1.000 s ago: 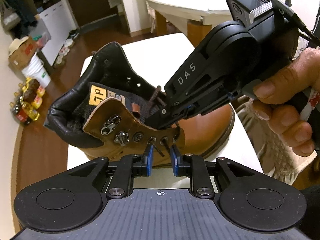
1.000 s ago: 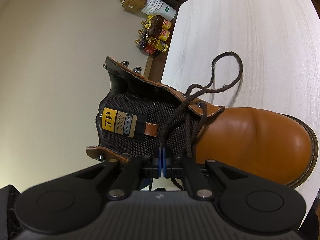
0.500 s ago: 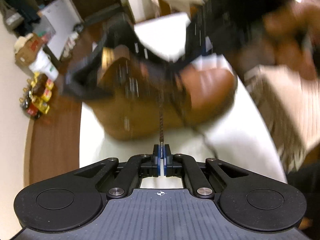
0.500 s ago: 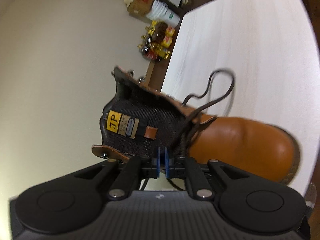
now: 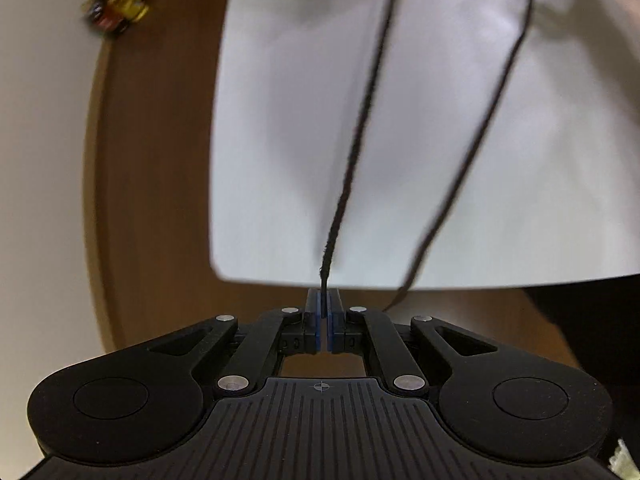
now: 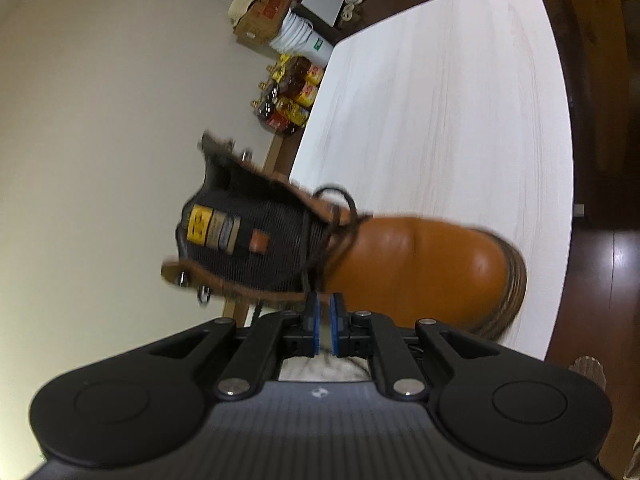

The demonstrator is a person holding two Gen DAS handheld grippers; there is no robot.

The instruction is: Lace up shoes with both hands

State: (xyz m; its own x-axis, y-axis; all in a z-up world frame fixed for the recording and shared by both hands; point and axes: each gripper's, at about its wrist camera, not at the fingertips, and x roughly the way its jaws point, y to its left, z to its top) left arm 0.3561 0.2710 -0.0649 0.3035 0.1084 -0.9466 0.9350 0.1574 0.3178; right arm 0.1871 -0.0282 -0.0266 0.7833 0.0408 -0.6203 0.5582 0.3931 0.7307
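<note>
A brown leather boot [image 6: 420, 272] lies on the white table [image 6: 440, 100], its black mesh tongue with a yellow label [image 6: 200, 228] facing the right wrist camera. Dark laces [image 6: 336, 232] cross at its lower eyelets. My right gripper [image 6: 326, 320] hovers just in front of the boot's near eyelet edge, open by a narrow gap with nothing between the pads. My left gripper [image 5: 323, 308] is shut on the tip of a dark lace [image 5: 360, 128] that runs taut up over the table [image 5: 280, 120]. A second, slacker strand [image 5: 484, 128] hangs to its right. The boot is outside the left wrist view.
Several bottles [image 6: 292, 96] stand on the floor by the table's far edge, with a cardboard box [image 6: 264, 12] and a white bucket [image 6: 300, 36] behind them. A pale wall fills the left side. The table's near edge [image 5: 400, 286] lies just ahead of the left gripper.
My left gripper shut on the lace tip and pulled back far from the boot, drawing the lace out. My right gripper went from shut to slightly open and backed away a little.
</note>
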